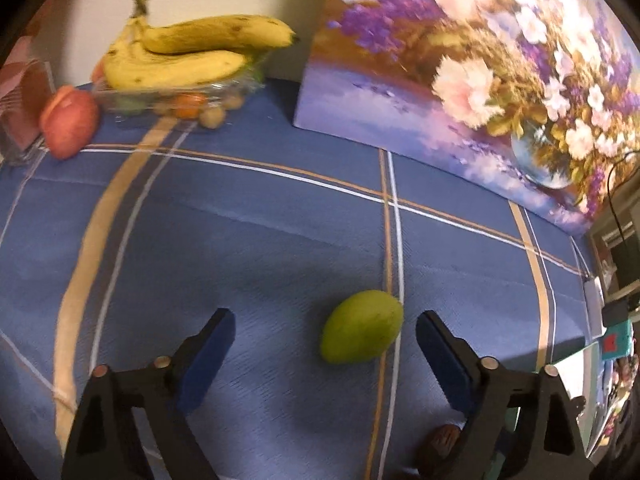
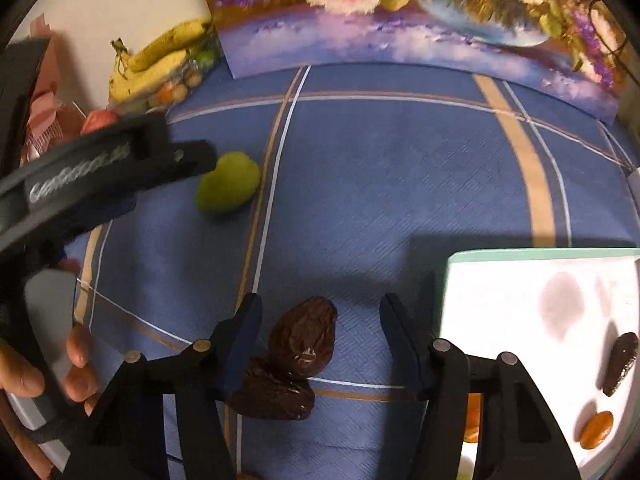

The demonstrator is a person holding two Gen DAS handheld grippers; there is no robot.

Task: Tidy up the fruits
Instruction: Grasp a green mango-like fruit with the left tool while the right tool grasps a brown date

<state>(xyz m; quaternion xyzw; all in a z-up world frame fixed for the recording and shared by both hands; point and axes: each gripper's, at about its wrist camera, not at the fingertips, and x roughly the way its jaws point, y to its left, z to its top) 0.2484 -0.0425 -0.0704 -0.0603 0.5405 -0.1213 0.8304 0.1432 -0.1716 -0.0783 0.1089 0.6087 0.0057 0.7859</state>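
Nearest my right camera, two dark brown dates (image 2: 296, 364) lie touching each other on the blue cloth (image 2: 380, 184), low in the frame, between the spread blue pads of my right gripper (image 2: 318, 340); its jaws are apart and neither pad presses on the upper date, though the left pad sits close against the lower one. From my left camera, my left gripper (image 1: 324, 330) hangs with jaws wide open over the cloth, and the green mango (image 1: 362, 326) lies between the fingers, nearer the right one, touching neither. Far off at upper left sit the bananas (image 1: 192, 54) on a clear bowl, with an apple (image 1: 68, 122) beside it. At lower right of the right view, the white tray (image 2: 520, 280) already holds a date and small orange fruits. To do this well, I would centre each gripper over its fruit first: slide the left one rightward until the mango sits midway, and line the right one on a single date so closing does not drag its neighbour, then squeeze gently, since these look soft.
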